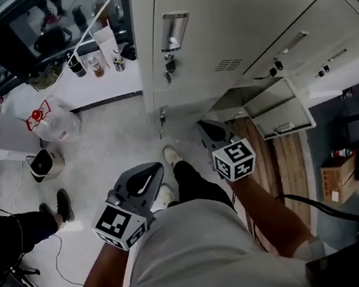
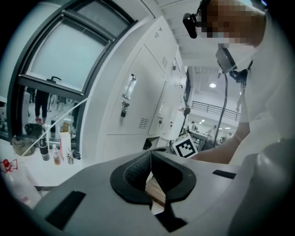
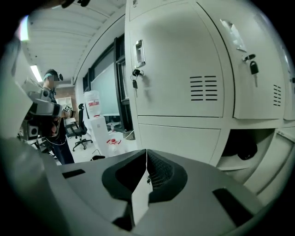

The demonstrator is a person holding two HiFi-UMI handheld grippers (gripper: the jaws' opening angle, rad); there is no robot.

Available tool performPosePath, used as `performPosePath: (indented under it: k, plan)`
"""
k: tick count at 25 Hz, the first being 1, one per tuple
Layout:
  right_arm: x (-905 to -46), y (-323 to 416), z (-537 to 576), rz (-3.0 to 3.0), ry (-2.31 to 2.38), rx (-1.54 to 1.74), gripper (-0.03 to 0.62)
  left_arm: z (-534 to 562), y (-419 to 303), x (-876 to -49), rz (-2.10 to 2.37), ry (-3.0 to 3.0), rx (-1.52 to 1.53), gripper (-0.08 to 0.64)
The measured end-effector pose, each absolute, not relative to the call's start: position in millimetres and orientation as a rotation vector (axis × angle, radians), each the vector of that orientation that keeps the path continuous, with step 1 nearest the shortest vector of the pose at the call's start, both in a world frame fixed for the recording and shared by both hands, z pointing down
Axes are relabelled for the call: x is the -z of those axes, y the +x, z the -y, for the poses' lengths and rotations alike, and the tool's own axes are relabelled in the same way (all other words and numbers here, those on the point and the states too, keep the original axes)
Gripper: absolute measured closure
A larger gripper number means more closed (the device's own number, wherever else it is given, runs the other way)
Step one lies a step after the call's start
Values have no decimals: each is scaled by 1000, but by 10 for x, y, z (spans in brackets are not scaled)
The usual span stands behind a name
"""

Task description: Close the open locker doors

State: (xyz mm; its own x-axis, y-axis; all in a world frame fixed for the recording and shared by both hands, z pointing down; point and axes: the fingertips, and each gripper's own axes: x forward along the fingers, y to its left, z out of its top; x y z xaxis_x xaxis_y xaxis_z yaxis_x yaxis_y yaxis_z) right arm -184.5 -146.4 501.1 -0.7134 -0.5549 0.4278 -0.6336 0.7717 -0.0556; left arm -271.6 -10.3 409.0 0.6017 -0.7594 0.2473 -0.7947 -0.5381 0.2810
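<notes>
Left gripper (image 1: 152, 173): jaws clenched tip to tip, nothing held. Right gripper (image 1: 205, 128): jaws pressed together too, empty. Both are held out in front of the person at about waist height, and both point at the locker bank (image 1: 229, 16). The right one is nearer to it.

One open locker door (image 1: 278, 113) is in the low row, swung out just to the right of the right gripper and not touching it. Its compartment (image 3: 246, 146) is dark, with a dark shape inside that I cannot identify. The upper doors beside it are shut. The right gripper view shows two of them with keys (image 3: 134, 79) hanging in the locks. One long metal handle (image 1: 174, 31) is on the nearest big door.

The person's two shoes (image 1: 170, 154) are on the white floor (image 1: 115, 147), directly under the grippers. A wooden floor strip (image 1: 284, 162) runs under the open door.

To the left:
- one clear plastic bag (image 1: 52, 121) with a red mark
- one small bin-like thing (image 1: 40, 164)
- a second person's leg and black shoe (image 1: 63, 204)
- a ledge (image 1: 104, 84) with three small bottles (image 1: 95, 65) and one carton (image 1: 106, 43)

One cardboard box (image 1: 335, 182) is at the far right.
</notes>
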Motion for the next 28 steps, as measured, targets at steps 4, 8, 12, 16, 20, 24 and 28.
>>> performPosePath:
  k: [4, 8, 12, 16, 20, 24, 28]
  plan:
    - [-4905, -1474, 1073, 2586, 902, -281, 575, -9, -2368, -4186, 1143, 2509, -128, 548]
    - [-4738, -1048, 784, 2596, 901, -257, 575, -17, -1947, -4132, 985, 2585, -94, 548]
    - [-4593, -668, 691, 2607, 910, -229, 575, -15, -1552, -4086, 869, 2643, -96, 549]
    - [-4561, -159, 778, 2598, 974, -245, 575, 105, -1151, -4144, 819, 2637, -118, 549]
    - [-4567, 442, 894, 2617, 985, -257, 575, 288, -597, -4279, 779, 2652, -181, 549]
    - [-4541, 1127, 1082, 2662, 928, -200, 575, 576, 123, -4199, 830, 2642, -177, 549]
    - [-4513, 1869, 1367, 2692, 901, -171, 574, 865, 867, -4129, 881, 2611, -175, 549]
